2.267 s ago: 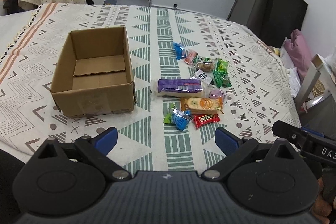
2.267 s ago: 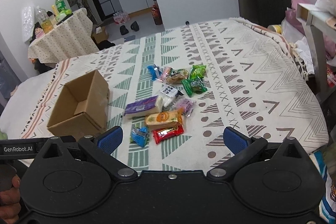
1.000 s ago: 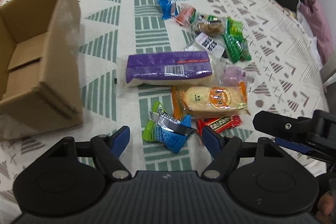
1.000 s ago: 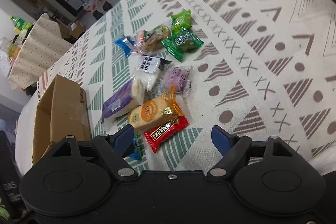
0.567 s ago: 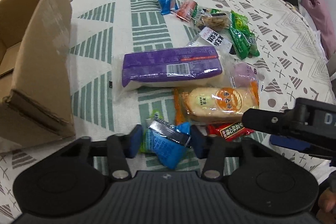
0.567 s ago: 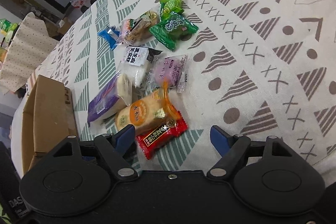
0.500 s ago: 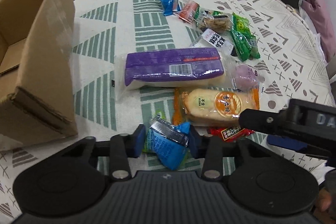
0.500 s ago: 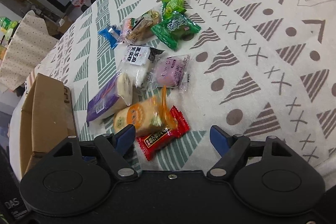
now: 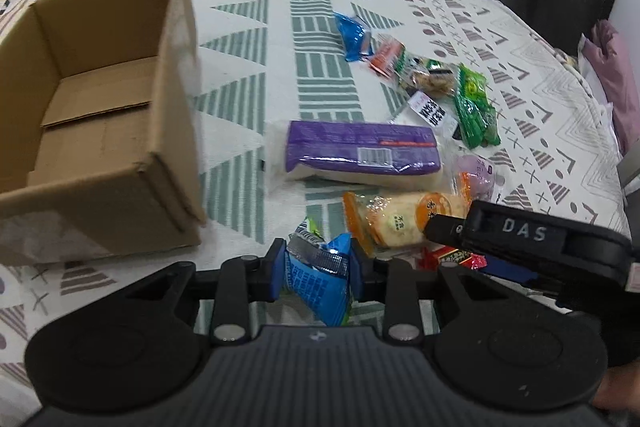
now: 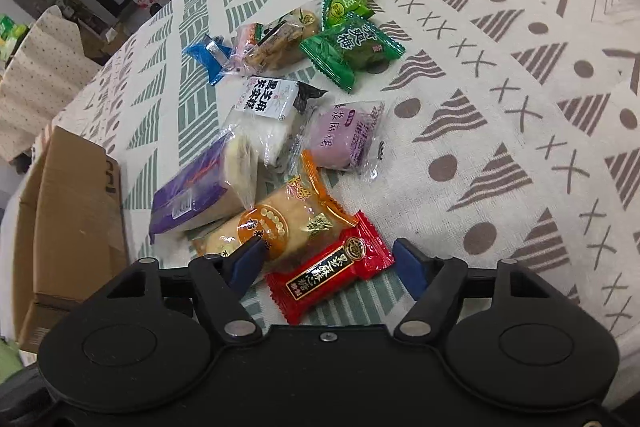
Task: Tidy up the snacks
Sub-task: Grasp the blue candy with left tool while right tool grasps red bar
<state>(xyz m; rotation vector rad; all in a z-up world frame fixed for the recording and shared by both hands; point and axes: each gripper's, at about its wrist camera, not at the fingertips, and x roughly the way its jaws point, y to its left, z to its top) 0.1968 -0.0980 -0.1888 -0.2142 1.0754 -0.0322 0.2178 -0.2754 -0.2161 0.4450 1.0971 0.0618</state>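
Both grippers have dropped from a high view over the whole spread to just above the cloth. The left gripper (image 9: 318,269) has gone from wide apart to clamped on the blue packet (image 9: 318,281), its blue pads pressing the wrapper on either side. The right gripper (image 10: 328,263) has narrowed but is not yet closed: its fingers straddle the red candy (image 10: 330,273), with a gap showing on each side.

Just past the red candy lies the orange cake (image 10: 280,223), then the purple pack (image 9: 360,151), then the small sweets further off. The box (image 9: 92,131) sits to the left of the pile, open side up and bare inside as far as can be seen, close beside the left gripper.

That is what the coming move likely turns on: the box lies left and slightly ahead of the held packet, so the left arm has the short carry. The red candy's long axis runs slantwise across the right gripper's gap.

From the left wrist, the right gripper's body covers most of the red candy. Whether the blue packet is clear of the cloth cannot be told.
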